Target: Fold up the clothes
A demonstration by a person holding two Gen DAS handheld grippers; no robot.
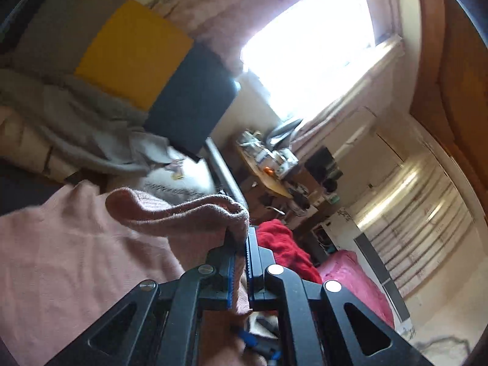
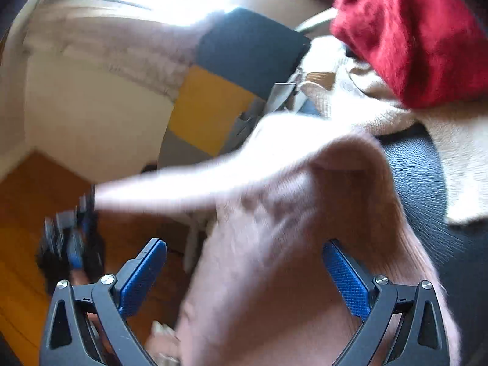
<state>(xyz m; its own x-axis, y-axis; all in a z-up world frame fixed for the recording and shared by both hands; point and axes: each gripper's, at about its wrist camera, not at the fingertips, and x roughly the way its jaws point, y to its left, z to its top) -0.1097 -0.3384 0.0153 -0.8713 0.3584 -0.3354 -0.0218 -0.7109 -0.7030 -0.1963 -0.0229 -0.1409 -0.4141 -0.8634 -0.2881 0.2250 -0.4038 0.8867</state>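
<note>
A pale pink knitted garment point(image 1: 70, 253) hangs in the air. My left gripper point(image 1: 241, 244) is shut on a bunched edge of it, which folds over the fingertips. In the right wrist view the same pink garment point(image 2: 289, 244) drapes between the wide-open blue pads point(image 2: 143, 274) of my right gripper point(image 2: 247, 247), which grips nothing. The left gripper point(image 2: 73, 244) shows blurred at the lower left, pulling a stretched pink edge.
A red garment point(image 2: 411, 36) and a cream knit point(image 2: 457, 152) lie on a black leather surface point(image 2: 421, 177). A grey, yellow and navy cushion point(image 1: 131, 55) and grey cloth point(image 1: 76, 128) sit behind. A bright window point(image 1: 311, 45), cluttered table point(image 1: 268, 161) and wood floor point(image 2: 24, 244) surround.
</note>
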